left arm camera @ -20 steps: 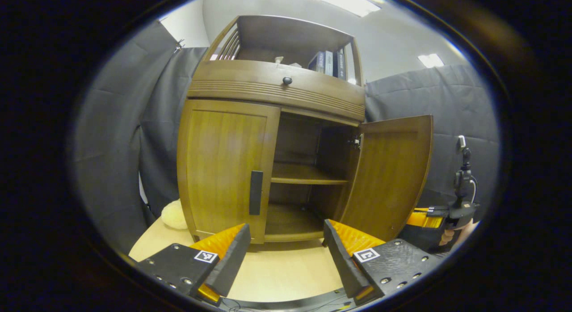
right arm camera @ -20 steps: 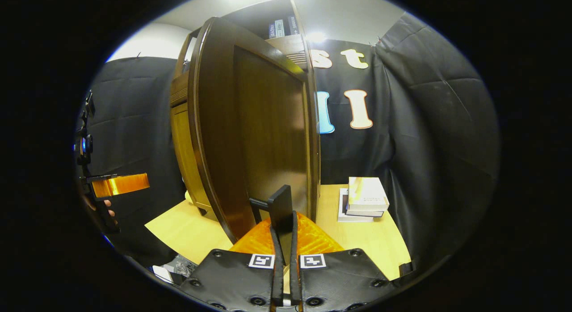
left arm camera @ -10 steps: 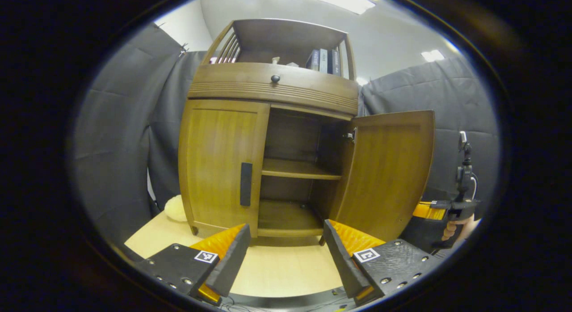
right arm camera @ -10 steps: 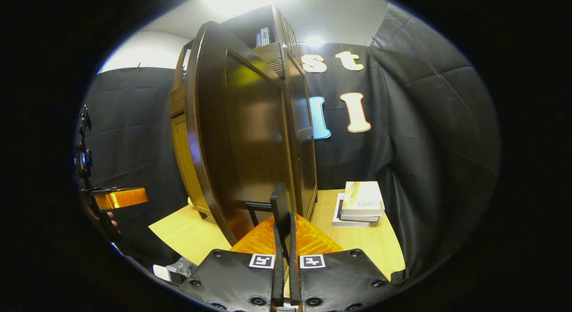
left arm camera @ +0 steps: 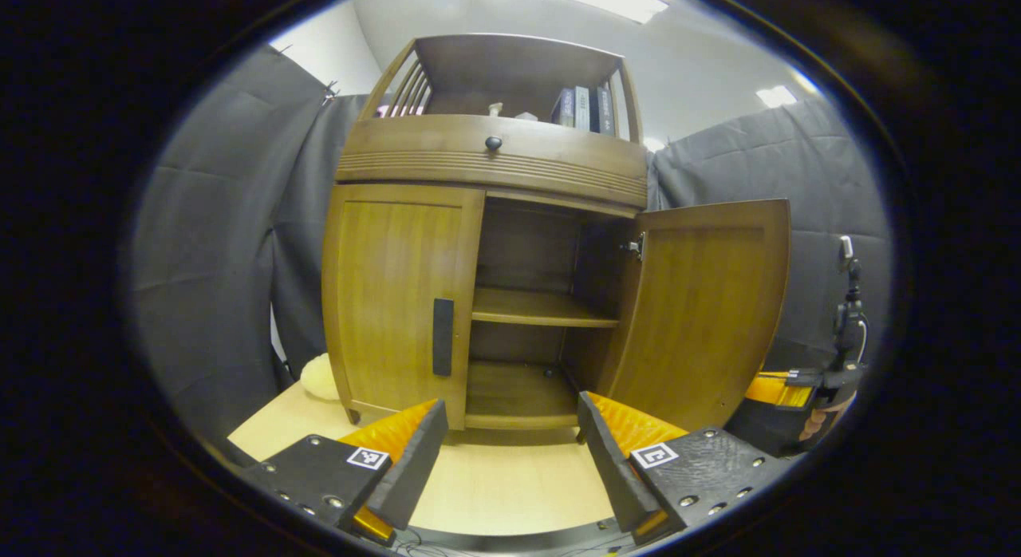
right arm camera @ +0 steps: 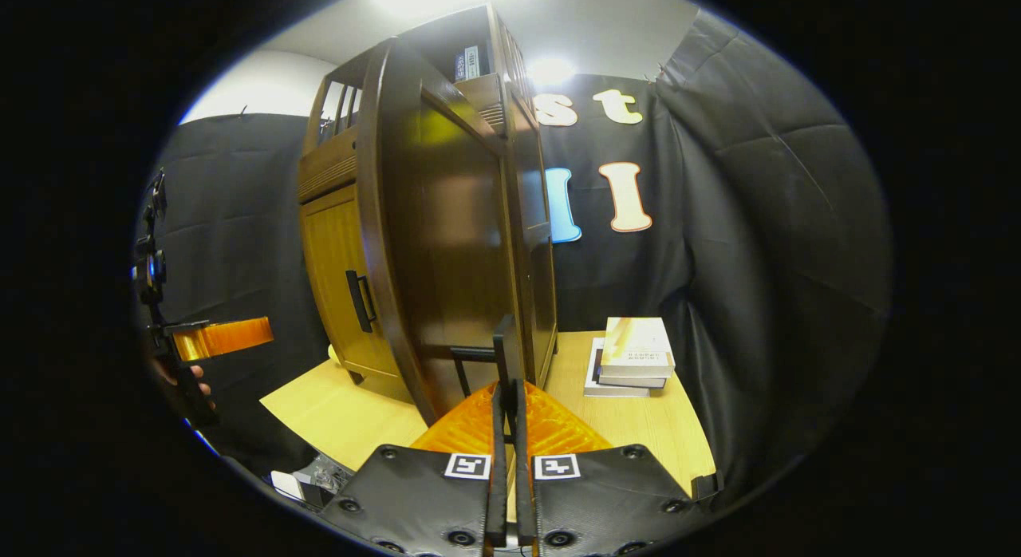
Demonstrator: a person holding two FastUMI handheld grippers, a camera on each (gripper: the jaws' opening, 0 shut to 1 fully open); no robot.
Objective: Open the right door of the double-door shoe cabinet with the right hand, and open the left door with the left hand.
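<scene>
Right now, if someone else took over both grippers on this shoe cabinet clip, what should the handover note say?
Right gripper: shut on the right door's handle, with the right door swung wide open.
Left gripper: open and empty, in front of the cabinet, short of it.
Left door: closed, its handle untouched.
Inside, the shelf is bare where it can be seen.
Done: right door opened.
Left: let go of the right handle, bring the left gripper to the left handle, grip it and pull that door open.
</scene>
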